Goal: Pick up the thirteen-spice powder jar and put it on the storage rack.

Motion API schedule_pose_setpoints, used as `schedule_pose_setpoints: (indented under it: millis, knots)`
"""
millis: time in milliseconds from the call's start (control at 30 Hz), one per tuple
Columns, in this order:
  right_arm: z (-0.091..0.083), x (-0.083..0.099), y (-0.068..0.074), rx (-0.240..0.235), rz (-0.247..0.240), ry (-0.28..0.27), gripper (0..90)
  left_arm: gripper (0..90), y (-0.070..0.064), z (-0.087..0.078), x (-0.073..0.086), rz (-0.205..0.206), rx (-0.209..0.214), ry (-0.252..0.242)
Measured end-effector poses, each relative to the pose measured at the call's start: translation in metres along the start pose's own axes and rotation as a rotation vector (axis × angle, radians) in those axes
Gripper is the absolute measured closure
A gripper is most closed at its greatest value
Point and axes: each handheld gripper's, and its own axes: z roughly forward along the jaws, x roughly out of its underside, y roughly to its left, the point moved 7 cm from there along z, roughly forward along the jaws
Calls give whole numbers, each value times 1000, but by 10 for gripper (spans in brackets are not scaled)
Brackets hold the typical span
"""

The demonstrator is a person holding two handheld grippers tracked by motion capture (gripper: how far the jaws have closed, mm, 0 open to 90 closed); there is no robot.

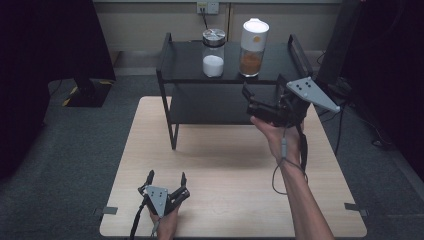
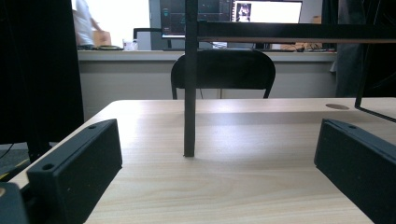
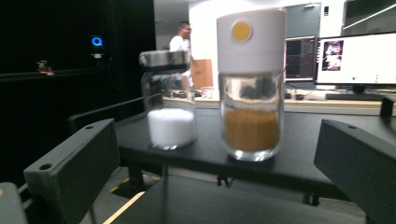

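Jars on shelf (image 1: pixel 185 65): white-lidded jar (image 1: pixel 253 47) holds brown powder, steel-lidded jar (image 1: pixel 213 52) white.

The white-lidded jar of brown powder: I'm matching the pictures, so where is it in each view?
High view: white-lidded jar on the black rack's top shelf, far centre-right.
Left gripper view: not in it.
Right gripper view: centre, between the open jaws.
Shared landmark: the black rack, whose leg stands centre in the left gripper view.

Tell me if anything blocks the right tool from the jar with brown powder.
Nothing visible does. The right tool is open and faces the brown-powder jar on the black shelf, with open air between. The white-powder jar stands beside it, apart.
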Motion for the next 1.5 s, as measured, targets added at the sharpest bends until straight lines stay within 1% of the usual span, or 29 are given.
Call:
schedule_pose_setpoints:
  millis: [67,100,167,200,267,300,333,400,533,600,633,667,733,800,867,967,1067,1100,1200,1300,1367,1500]
  knots:
    - [-5,6,-1,-14,6,-5,0,3,0,0,0,1,0,0]
    - [-9,12,-1,-19,0,-11,0,3,0,0,0,0,0,0]
    - [-11,13,-1,-17,-5,-8,0,3,0,0,0,0,0,0]
    - [-17,19,0,-6,-7,-16,0,3,0,0,0,1,0,1]
    - [-19,21,0,-7,-13,-11,0,3,0,0,0,1,-1,0]
    - [-25,26,1,1,-28,-6,0,3,0,0,0,1,-1,0]
    - [-25,26,1,1,-28,-6,0,3,0,0,0,1,-1,1]
    - [-31,32,1,1,-45,-1,0,3,0,0,0,1,-1,1]
    - [-43,45,2,3,-48,-12,0,3,0,0,0,1,-2,0]
    - [-49,52,3,25,-55,-8,0,2,0,0,0,1,-2,0]
    - [-53,56,4,46,-66,-8,0,2,0,0,0,1,-2,0]
    - [-56,59,3,53,-71,-9,0,1,0,0,0,1,-2,0]
    - [-61,63,0,39,-70,-6,0,0,0,0,0,1,-1,0]
    - [-66,69,-1,45,-67,-10,0,0,0,0,0,1,1,0]
    - [-70,75,-3,44,-56,-2,0,0,1,0,0,1,6,0]
    - [-75,85,-4,50,-63,14,0,0,1,0,0,1,7,1]
    - [-81,96,-5,55,-61,15,0,0,0,0,0,2,7,1]
    - [-83,101,-4,72,-68,14,0,0,1,0,0,1,7,0]
    - [-91,118,-4,97,-77,18,0,0,0,0,0,2,6,1]
    - [-98,140,-6,120,-82,10,0,0,0,0,0,2,5,1]
    - [-102,156,-8,133,-75,8,0,0,0,0,0,2,4,1]
    - [-108,183,-9,166,-82,25,0,0,0,0,0,2,4,1]
